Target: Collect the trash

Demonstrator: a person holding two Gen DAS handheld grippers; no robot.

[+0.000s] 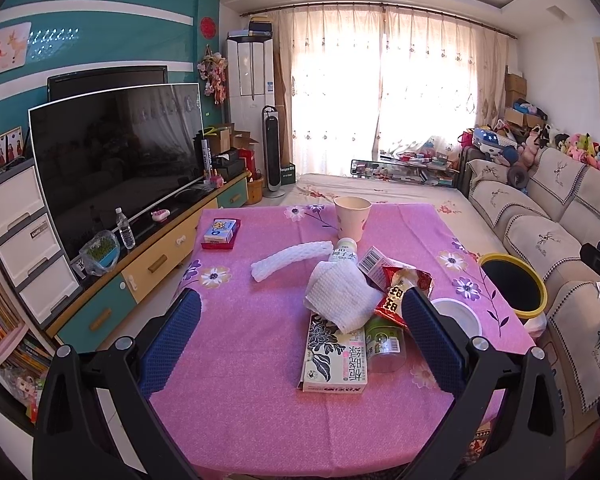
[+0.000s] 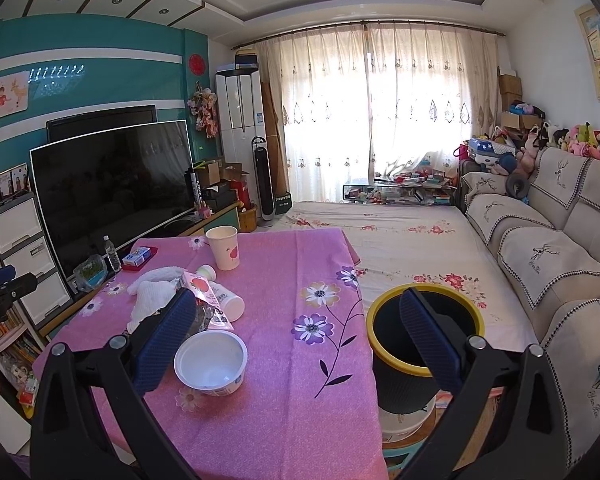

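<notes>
Both tools are spread wide and hold nothing. On the left tool (image 1: 300,320) the fingers (image 1: 171,344) are flat blue pads with a bumpy grid on them, set on black arms. It hangs over a surface (image 1: 240,380) with a pink cloth that has flowers printed on it.

Between its fingers lies a heap of trash. A flat carton (image 1: 333,360) with black and white flowers lies nearest. A crumpled white paper towel (image 1: 341,296) rests on top of it. A shiny red snack bag (image 1: 403,292) and a clear plastic jar (image 1: 385,344) with a green label lie just beside. A small white bottle (image 1: 344,254) lies on its side behind the towel. A white foam net sleeve (image 1: 290,259), long and bent, lies near it. A pale paper cup (image 1: 351,216) stands upright at the far end.

The right tool (image 2: 298,332) hangs over the corner of the surface. A round white plastic tub (image 2: 211,362) sits open below it. A round black bin (image 2: 423,356) with a yellow rim stands just beside the surface.
</notes>
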